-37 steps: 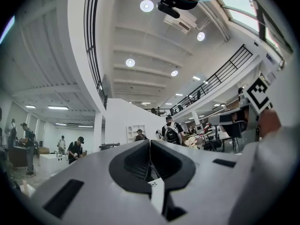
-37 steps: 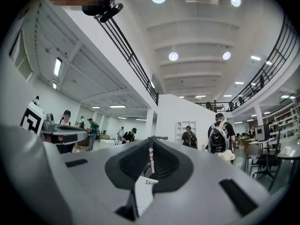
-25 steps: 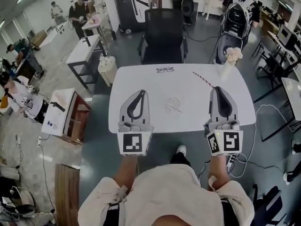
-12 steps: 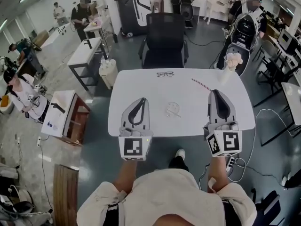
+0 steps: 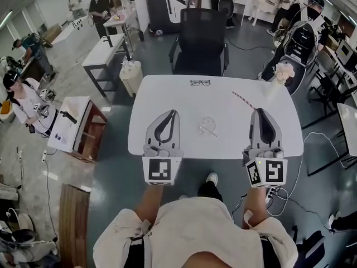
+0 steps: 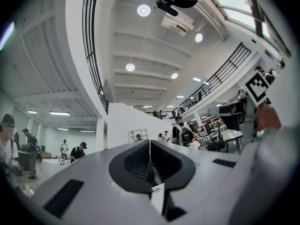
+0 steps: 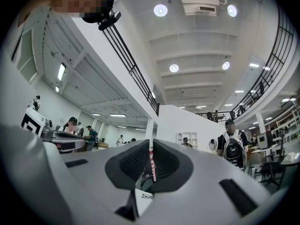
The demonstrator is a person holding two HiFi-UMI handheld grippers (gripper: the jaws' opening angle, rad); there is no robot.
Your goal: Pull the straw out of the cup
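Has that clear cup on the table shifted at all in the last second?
No. The cup lies just as far on the near side of the glasses as before, and slightly to their right as before.

Bright even ceiling-lamp light, soft shadows; gripper views fisheye-warped, black vignette edges, near claw blurred

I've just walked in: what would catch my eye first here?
The red-and-white striped straw pinched in the right gripper, poking out over the white table's right side. Then the clear cup at the table's middle, and the glasses at its far edge.
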